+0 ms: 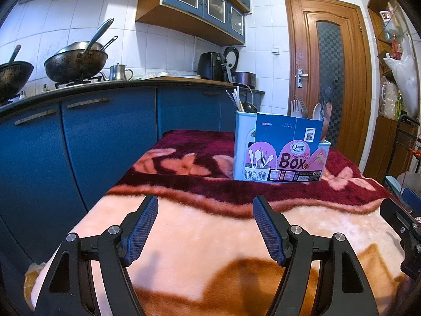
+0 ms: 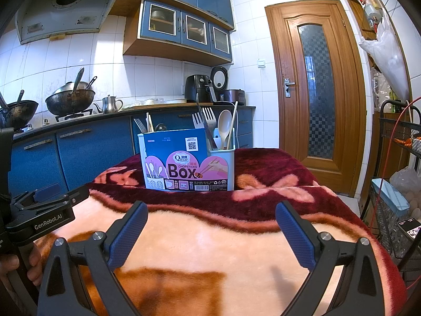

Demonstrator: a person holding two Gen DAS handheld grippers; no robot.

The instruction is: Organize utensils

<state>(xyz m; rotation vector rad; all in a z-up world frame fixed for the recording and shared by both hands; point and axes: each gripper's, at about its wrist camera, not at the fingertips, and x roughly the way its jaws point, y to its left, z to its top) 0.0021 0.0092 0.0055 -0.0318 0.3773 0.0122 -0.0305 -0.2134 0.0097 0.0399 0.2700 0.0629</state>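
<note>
From the left wrist, the left gripper point(image 1: 205, 226) gapes wide, holding nothing; the utensil box point(image 1: 280, 155) stands upright on the blanket point(image 1: 210, 237), forks point(image 1: 298, 108) pointing up; from the right wrist, the right gripper point(image 2: 211, 233) is spread apart and bare too; the spoon point(image 2: 225, 127) stands handle-down.

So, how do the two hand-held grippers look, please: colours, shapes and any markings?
Both look alike. The left hand-held gripper and the right hand-held gripper have black angular frames with silver round bolts. Each finger carries a blue pad with a fine grid texture. The left one's body shows white lettering "GenRobot.AI" in the right wrist view.
</note>
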